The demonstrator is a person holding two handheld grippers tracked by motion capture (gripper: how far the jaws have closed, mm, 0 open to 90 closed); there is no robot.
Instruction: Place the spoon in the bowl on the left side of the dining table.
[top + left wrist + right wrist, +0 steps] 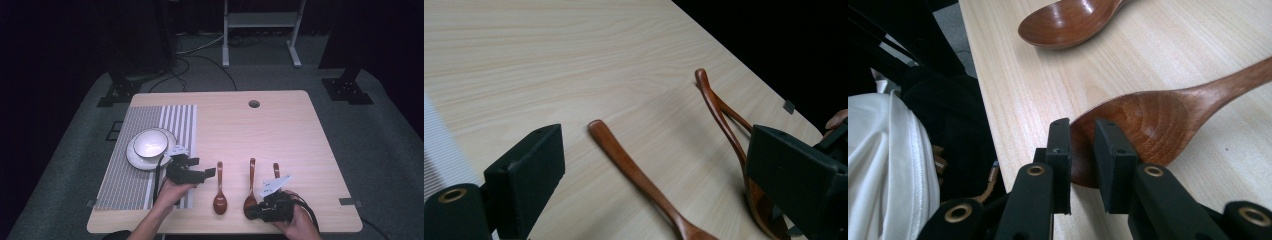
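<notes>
Wooden spoon (1148, 125) bowl rim pinched between right gripper (1082, 150) jaws; left gripper (649, 175) jaws spread, straddling another spoon (634, 172)

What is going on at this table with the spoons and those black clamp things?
A person sits at a wooden table holding a gripper in each hand. The right gripper has its jaws closed on the bowl rim of the middle spoon. The left gripper is open, aimed over the left spoon. A white bowl sits on a plate on a striped mat.
</notes>
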